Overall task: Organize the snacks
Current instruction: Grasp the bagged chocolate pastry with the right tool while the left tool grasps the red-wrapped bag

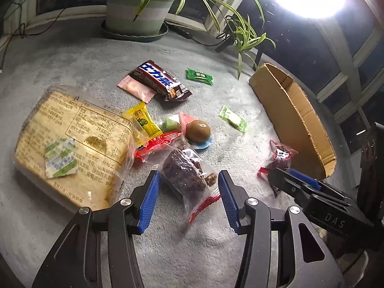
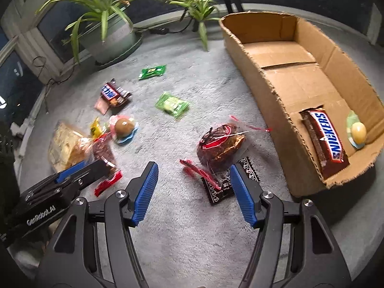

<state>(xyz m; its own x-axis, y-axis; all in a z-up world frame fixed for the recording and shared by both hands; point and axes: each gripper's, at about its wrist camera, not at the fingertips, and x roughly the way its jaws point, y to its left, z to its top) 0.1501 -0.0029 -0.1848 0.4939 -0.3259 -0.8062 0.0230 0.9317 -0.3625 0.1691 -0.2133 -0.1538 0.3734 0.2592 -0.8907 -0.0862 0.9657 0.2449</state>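
Clear-wrapped dark date-walnut snack (image 1: 186, 174), red crimped ends, lying on grey carpet (image 1: 168, 252)

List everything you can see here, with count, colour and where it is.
Cardboard box: one, brown, right of the snacks.
Snickers bar: one, brown, in the box.
Yellow jelly cup: one, in the box corner.
Bagged bread: one, tan, far left.
Chocolate bar: one, brown, on a pink packet.
Green candies: two, mid-cloth.
Brown jelly cup: one, centre.
Clear-wrapped brown pastries: two, one before each gripper.
Potted plant: one, green, at the back.
Left gripper: open.
Right gripper: open.
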